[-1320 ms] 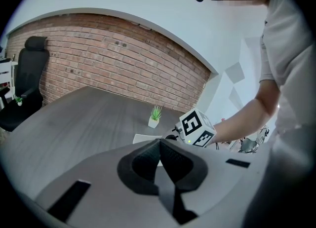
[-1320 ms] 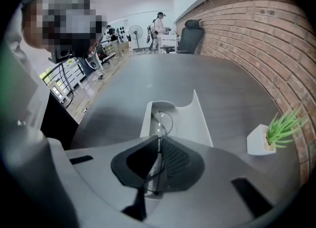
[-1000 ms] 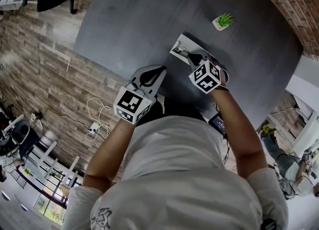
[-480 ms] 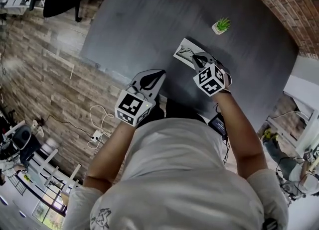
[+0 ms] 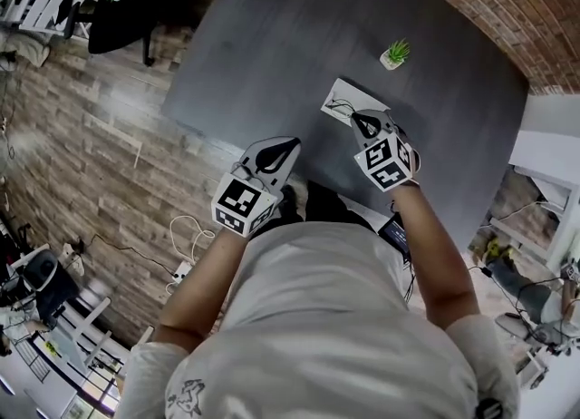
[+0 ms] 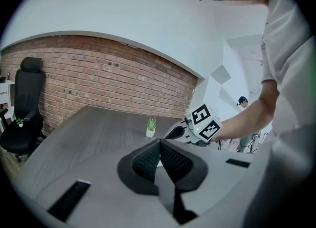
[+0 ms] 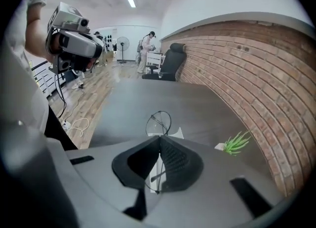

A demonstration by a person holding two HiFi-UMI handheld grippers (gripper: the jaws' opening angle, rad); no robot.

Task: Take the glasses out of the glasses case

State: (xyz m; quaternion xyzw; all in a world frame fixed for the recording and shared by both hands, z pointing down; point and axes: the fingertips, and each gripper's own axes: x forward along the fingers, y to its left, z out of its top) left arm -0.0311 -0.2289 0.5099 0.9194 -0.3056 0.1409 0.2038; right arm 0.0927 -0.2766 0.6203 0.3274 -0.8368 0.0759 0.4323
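A white glasses case [image 5: 355, 97] lies open on the dark grey table [image 5: 272, 36]; in the right gripper view a corner of the case [image 7: 176, 133] shows just beyond the jaws. My right gripper [image 5: 363, 119] hangs above the near end of the case, shut on thin wire-framed glasses [image 7: 159, 122]. One round lens sticks out past the fingertips and a temple runs back between the pads. My left gripper [image 5: 288, 143] is off to the left over the table's near edge, jaws together with nothing in them [image 6: 159, 143]. From there the right gripper's marker cube [image 6: 203, 123] is visible.
A small potted plant [image 5: 394, 53] stands on the table beyond the case, near the brick wall [image 5: 507, 18]. A black office chair [image 5: 118, 9] stands on the wooden floor to the left. White cables [image 5: 186, 236] lie on the floor by the table's edge.
Both grippers have risen. The right one has lifted up off the case with the glasses in its jaws. The left one has drifted up slightly, still shut.
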